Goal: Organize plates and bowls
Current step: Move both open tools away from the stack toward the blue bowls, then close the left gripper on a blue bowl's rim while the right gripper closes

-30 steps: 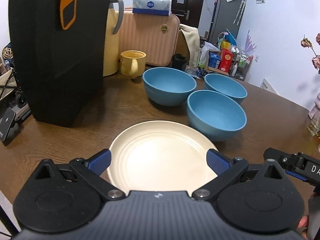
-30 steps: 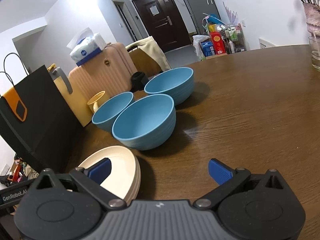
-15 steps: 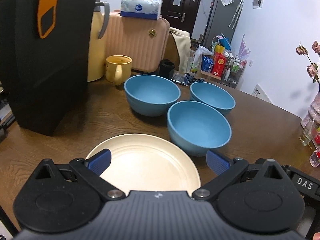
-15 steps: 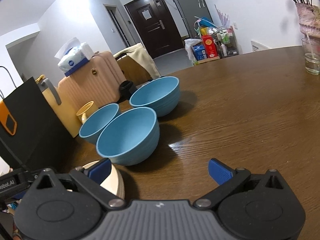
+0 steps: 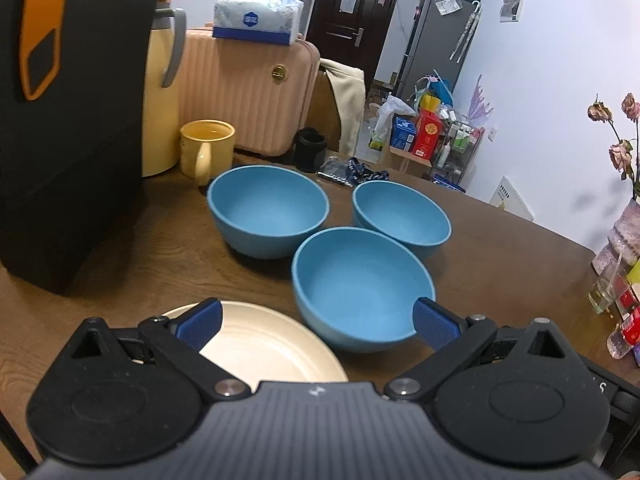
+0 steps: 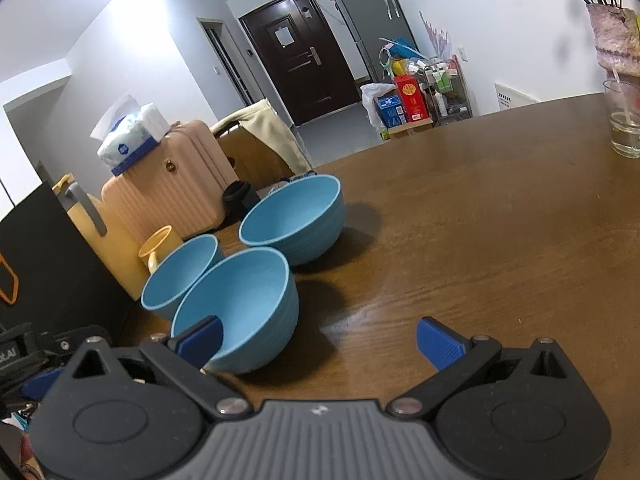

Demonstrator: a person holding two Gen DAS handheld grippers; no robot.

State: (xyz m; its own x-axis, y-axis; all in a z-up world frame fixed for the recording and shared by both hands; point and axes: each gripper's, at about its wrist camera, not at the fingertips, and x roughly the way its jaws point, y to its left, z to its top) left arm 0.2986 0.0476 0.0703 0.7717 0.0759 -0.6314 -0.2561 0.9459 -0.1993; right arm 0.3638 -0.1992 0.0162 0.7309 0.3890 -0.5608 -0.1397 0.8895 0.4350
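Plate [image 5: 272, 350] half hidden behind left gripper [image 5: 318, 322], jaws spread wide

Three blue bowls [image 5: 362, 290] [image 5: 268, 210] [image 5: 402, 214], one cream plate [image 5: 272, 354]

A black paper bag [image 5: 68, 128] stands at the left of the wooden table [image 5: 500, 248]. Behind it are a yellow thermos jug [image 5: 160, 96], a yellow mug [image 5: 206, 146] and a pink suitcase [image 5: 248, 92] topped by a tissue pack [image 5: 256, 16]. A drinking glass [image 6: 624, 118], possibly holding water, stands far right.
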